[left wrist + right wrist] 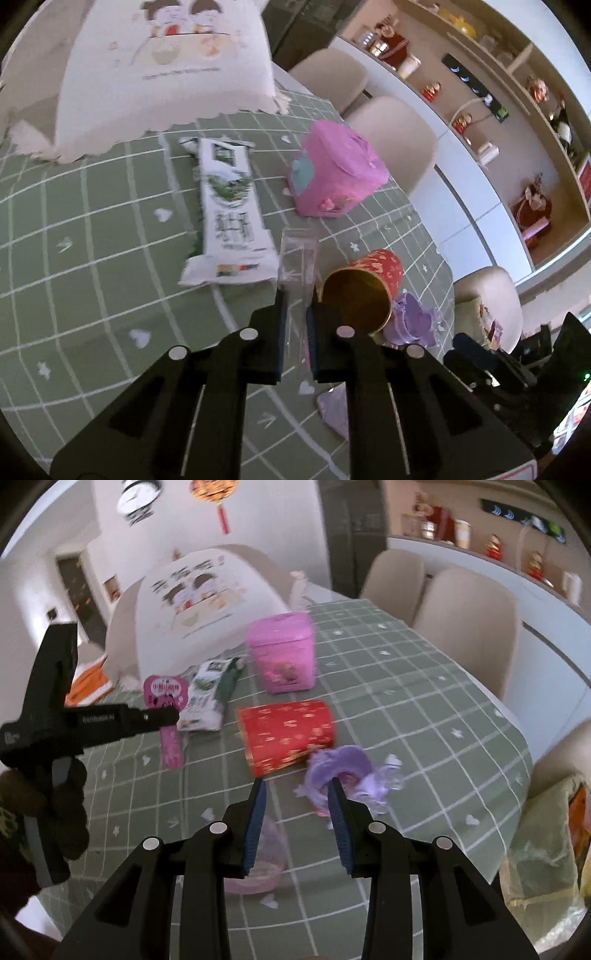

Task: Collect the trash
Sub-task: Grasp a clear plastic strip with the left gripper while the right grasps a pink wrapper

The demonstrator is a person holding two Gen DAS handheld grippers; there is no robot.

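Trash lies scattered over the green checked tabletop [92, 229]. My left tool [295, 310] is clenched on a clear plastic box [298, 258], which looks empty. Just right of it a red paper cup [364, 288] lies on its side, its open mouth toward my left camera, nothing visible inside. A pink tin [332, 177] stands closed farther back, beside a flattened white-and-green carton [231, 210]. A crumpled purple wrapper [415, 321] touches the cup's far side.

Only the right view shows a pink packet [166, 701] beyond the carton, partly hidden by my left tool's body, and a pink-and-clear lid-like piece [267, 871] under my right tool [297, 801]. That tool is released, its jaws apart, one tip at the purple wrapper's edge; I cannot tell whether it touches.

A white food cover [199, 602] stands at the tabletop's far end; beige chairs [465, 627] line the right side.
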